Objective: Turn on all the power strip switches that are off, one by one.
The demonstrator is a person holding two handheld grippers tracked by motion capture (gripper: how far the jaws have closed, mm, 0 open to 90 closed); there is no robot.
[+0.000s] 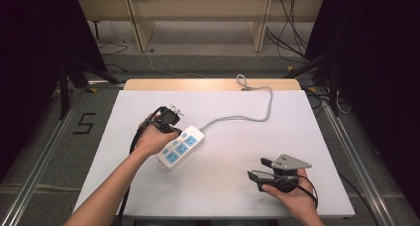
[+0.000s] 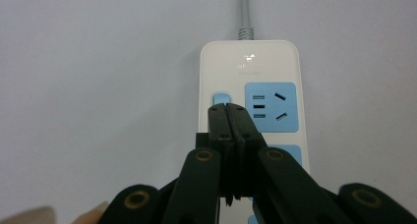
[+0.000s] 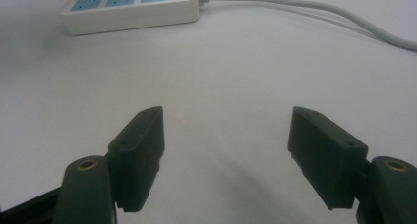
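Observation:
A white power strip [image 1: 181, 146] with blue sockets lies on the white table [image 1: 223, 186], left of centre, its grey cord [image 1: 257, 114] running to the far edge. My left gripper [image 1: 174, 130] hangs over the strip's cord end. In the left gripper view its jaws are shut together, and the left gripper [image 2: 226, 107] has its tips right at the small blue switch [image 2: 221, 98] of the power strip [image 2: 275, 67]; contact cannot be told. My right gripper [image 1: 258, 169] rests near the front right, open with nothing between its fingers. In its own view the right gripper [image 3: 226, 130] faces the distant power strip [image 3: 130, 10].
Wooden table legs and loose black cables stand on the floor beyond the table's far edge. A floor marking like a "5" lies at the left. Metal rails run along both sides of the table.

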